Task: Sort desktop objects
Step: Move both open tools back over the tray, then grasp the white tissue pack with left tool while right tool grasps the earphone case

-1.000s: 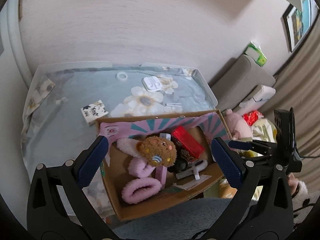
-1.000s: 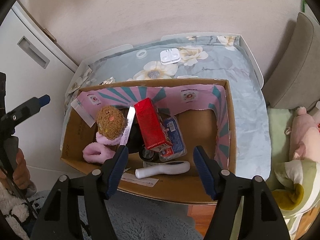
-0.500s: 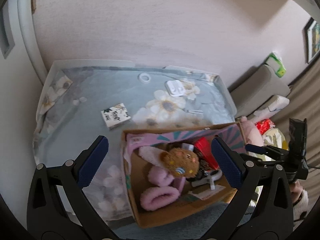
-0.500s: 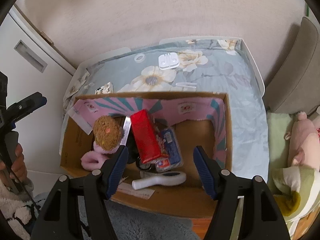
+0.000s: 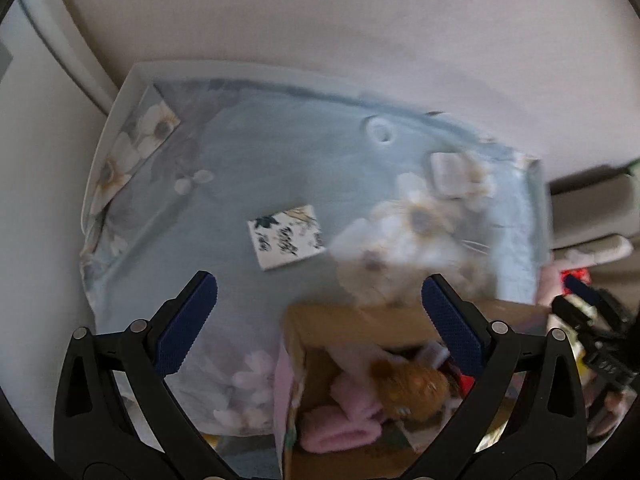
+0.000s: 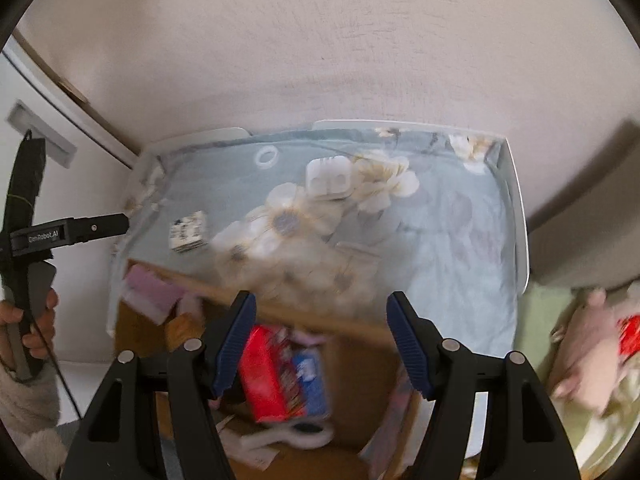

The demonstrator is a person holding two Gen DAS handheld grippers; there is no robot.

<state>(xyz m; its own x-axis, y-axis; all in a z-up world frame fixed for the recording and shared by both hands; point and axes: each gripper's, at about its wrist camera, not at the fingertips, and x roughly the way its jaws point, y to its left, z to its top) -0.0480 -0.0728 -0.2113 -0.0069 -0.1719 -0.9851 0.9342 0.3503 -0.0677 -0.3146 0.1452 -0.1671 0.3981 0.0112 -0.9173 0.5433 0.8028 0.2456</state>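
A small patterned white packet (image 5: 285, 237) lies on the blue floral tabletop (image 5: 256, 152), also in the right wrist view (image 6: 188, 232). A white ring (image 5: 379, 133) and a white square case (image 5: 448, 170) lie further back; the right wrist view shows the ring (image 6: 267, 157) and the case (image 6: 329, 178) too. A cardboard box (image 5: 320, 316) at the near edge holds a brown plush (image 5: 412, 388), pink fluffy things (image 5: 340, 432) and a red carton (image 6: 268, 376). My left gripper (image 5: 318, 320) is open and empty above the table, short of the packet. My right gripper (image 6: 322, 344) is open and empty over the box.
A wall runs behind the table. A white cabinet (image 6: 48, 136) stands at the left. A grey sofa (image 5: 592, 208) with plush toys (image 6: 592, 352) is at the right. The table has a raised white rim (image 6: 516, 208).
Both grippers have tilted up and moved toward the table; the box has slid lower in both views. The left gripper has shifted left, bringing the packet near the centre. Both stay open.
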